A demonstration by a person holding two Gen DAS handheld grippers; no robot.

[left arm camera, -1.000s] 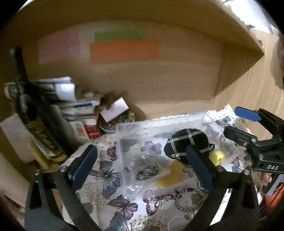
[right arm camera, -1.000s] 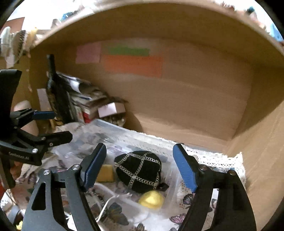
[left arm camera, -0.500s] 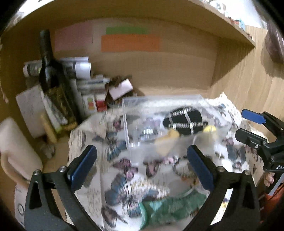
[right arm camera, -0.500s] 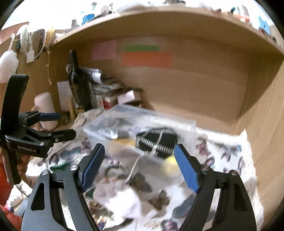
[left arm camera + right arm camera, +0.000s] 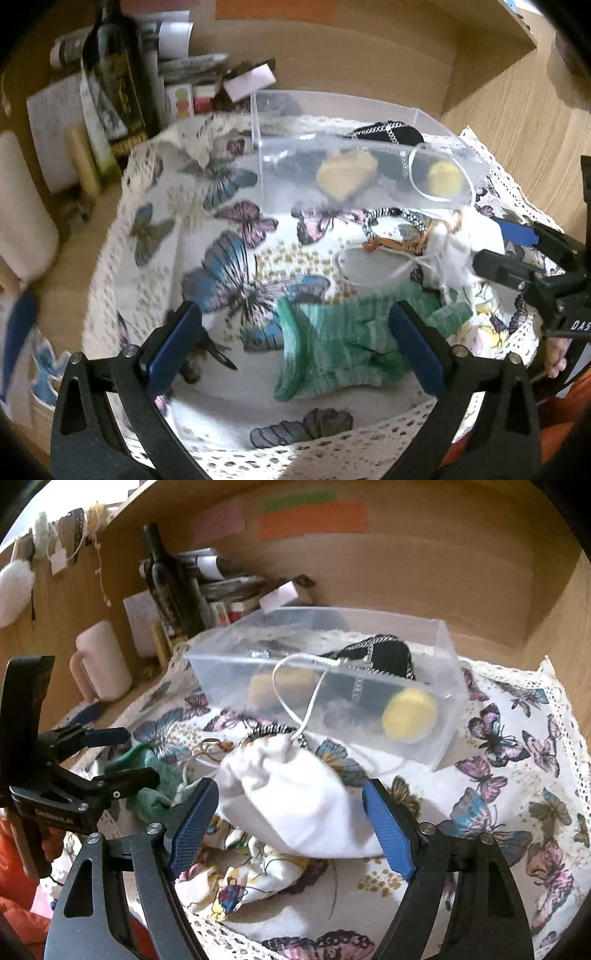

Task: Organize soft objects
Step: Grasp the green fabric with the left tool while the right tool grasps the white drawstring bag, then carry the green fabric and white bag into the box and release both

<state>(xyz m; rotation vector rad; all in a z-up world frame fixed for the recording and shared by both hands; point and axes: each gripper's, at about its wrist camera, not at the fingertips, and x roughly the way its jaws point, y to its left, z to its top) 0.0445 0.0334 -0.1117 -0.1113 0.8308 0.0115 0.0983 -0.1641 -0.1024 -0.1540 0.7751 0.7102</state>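
Hovering low in the frame, the left gripper (image 5: 295, 343) is spread wide with nothing in it, the green sock (image 5: 332, 347) lying between its fingers on the butterfly cloth (image 5: 221, 221). The right gripper (image 5: 291, 823) is likewise released, the white pouch (image 5: 291, 786) just ahead of it. Above centre, the clear box (image 5: 436, 686) holds a black pouch (image 5: 388, 653) and yellow ball (image 5: 408, 712).

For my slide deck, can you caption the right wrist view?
Open right gripper poised over a white drawstring pouch before the clear bin.
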